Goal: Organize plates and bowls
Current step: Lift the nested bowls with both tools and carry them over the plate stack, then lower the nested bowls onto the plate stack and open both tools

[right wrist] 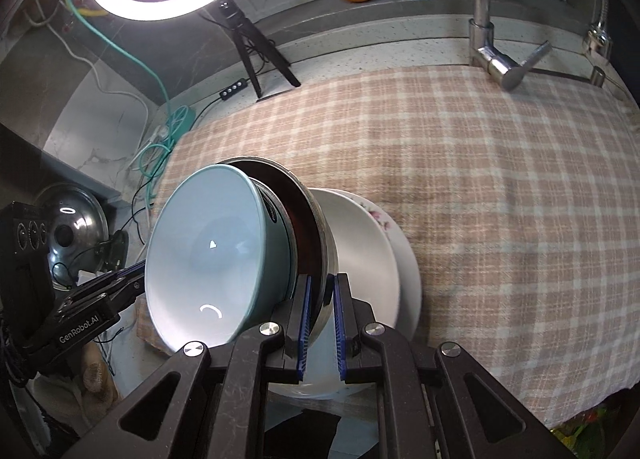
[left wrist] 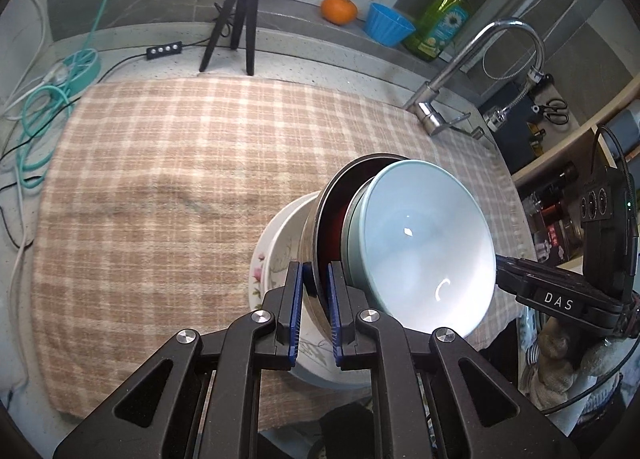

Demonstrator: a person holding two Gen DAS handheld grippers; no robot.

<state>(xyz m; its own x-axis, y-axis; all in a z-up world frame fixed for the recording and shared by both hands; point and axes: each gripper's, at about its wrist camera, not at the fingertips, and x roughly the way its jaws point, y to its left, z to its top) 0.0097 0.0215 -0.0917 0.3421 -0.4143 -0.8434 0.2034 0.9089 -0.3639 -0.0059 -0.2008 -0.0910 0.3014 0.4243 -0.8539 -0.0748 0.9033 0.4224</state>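
Steel rim of a dark-lined round metal bowl [left wrist: 320, 235] is pinched on one side by the left hand-held gripper [left wrist: 314, 299] and on the other by the right hand-held gripper [right wrist: 320, 319], both clamped shut on it. Nested inside sits a pale blue ceramic bowl [left wrist: 424, 243]; beneath are white floral plates [left wrist: 276, 255]. This stack is near the plaid-clothed surface [left wrist: 180, 179] edge, at about five o'clock in the left wrist view.

The bowl [left wrist: 424, 247] sits nested in the metal dish [left wrist: 332, 211], which rests on stacked plates [left wrist: 276, 247] lying on the checked cloth [left wrist: 160, 163]. From the stack, the tripod [left wrist: 240, 15] stands at eleven o'clock, the tangerine [left wrist: 338, 9] at twelve, the faucet [left wrist: 472, 71] at one.
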